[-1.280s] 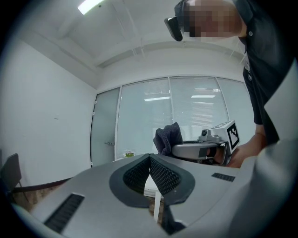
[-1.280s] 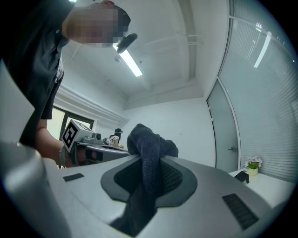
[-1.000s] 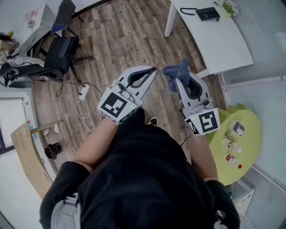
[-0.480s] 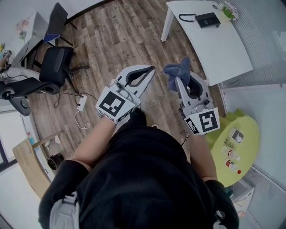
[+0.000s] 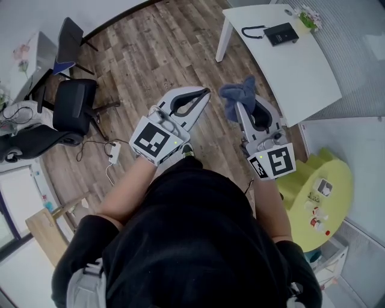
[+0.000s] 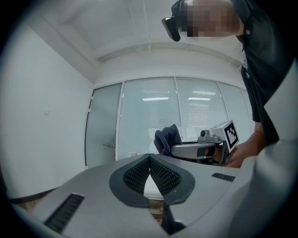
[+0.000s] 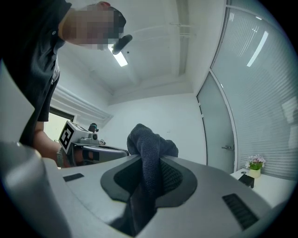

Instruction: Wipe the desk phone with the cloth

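A black desk phone (image 5: 280,33) with its coiled cord lies near the far end of a white desk (image 5: 301,66) at the upper right of the head view; it also shows small at the lower right of the right gripper view as the phone (image 7: 246,180). My right gripper (image 5: 239,103) is shut on a dark blue-grey cloth (image 5: 238,95), which bunches up above the jaws as the cloth (image 7: 150,148). My left gripper (image 5: 206,94) is shut with nothing in it, its pads meeting at the tip (image 6: 149,160). Both grippers are held in the air over the wooden floor, well short of the desk.
A small pot of flowers (image 5: 308,10) stands at the desk's far end. Black office chairs (image 5: 75,106) and a power strip with cables (image 5: 112,151) are at the left. A yellow-green round table (image 5: 322,192) with small bottles stands at the right beside a glass wall.
The whole view has shifted toward the desk: chairs and floor slid down-left, and the phone shows a little nearer. Both grippers keep their pose, the cloth still held.
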